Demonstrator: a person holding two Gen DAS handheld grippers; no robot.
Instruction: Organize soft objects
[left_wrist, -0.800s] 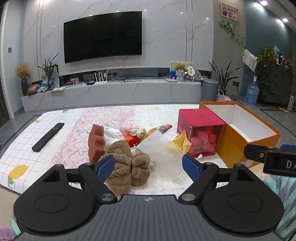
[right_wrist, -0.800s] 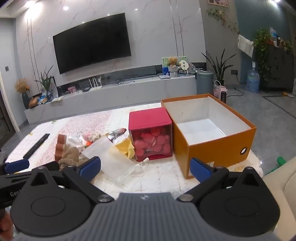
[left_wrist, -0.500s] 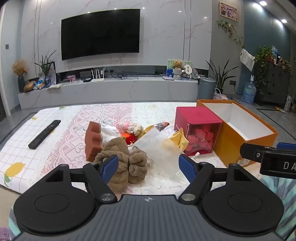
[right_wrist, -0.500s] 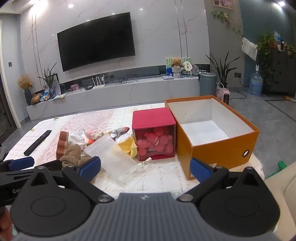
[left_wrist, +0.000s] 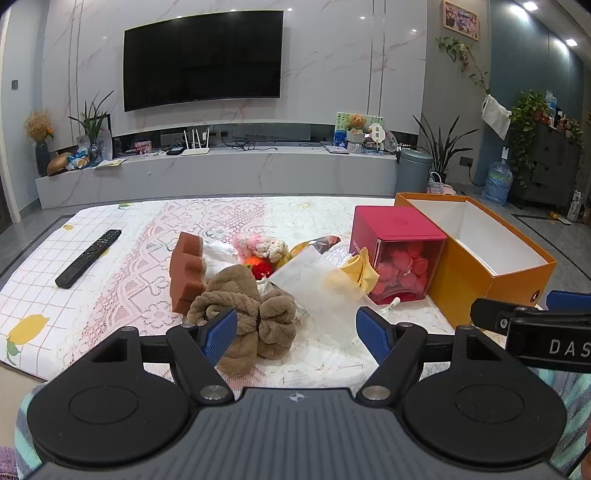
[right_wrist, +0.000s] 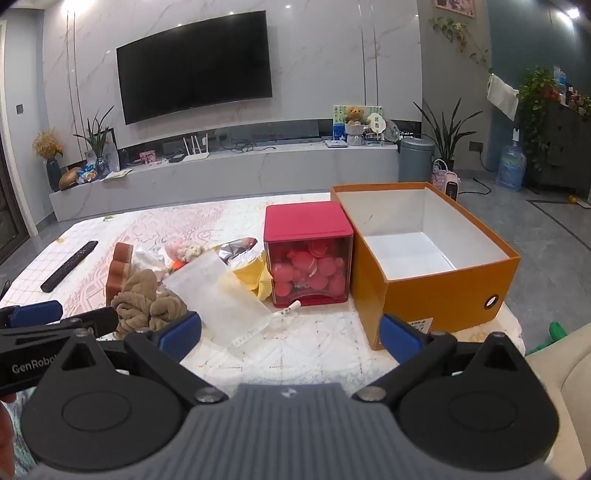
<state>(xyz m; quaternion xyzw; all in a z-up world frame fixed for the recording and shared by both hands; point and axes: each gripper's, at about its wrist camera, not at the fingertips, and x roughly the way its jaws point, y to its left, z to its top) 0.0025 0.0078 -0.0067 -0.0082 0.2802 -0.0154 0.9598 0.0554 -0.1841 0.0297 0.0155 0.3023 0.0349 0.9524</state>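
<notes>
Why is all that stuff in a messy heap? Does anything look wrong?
Yes, it looks untidy. The brown towel, sponge, knitted toy, plastic bag and yellow cloth lie jumbled on top of each other, while the orange box beside them sits empty. Nothing looks spilled or broken.

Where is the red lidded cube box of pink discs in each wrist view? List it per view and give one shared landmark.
Left wrist view: the red lidded cube box sits right of centre, against the left wall of the open orange cardboard box.
Right wrist view: it sits at centre, again against the orange box's left wall.
Shared landmark: the black wall television, upper left of centre in both.
</notes>
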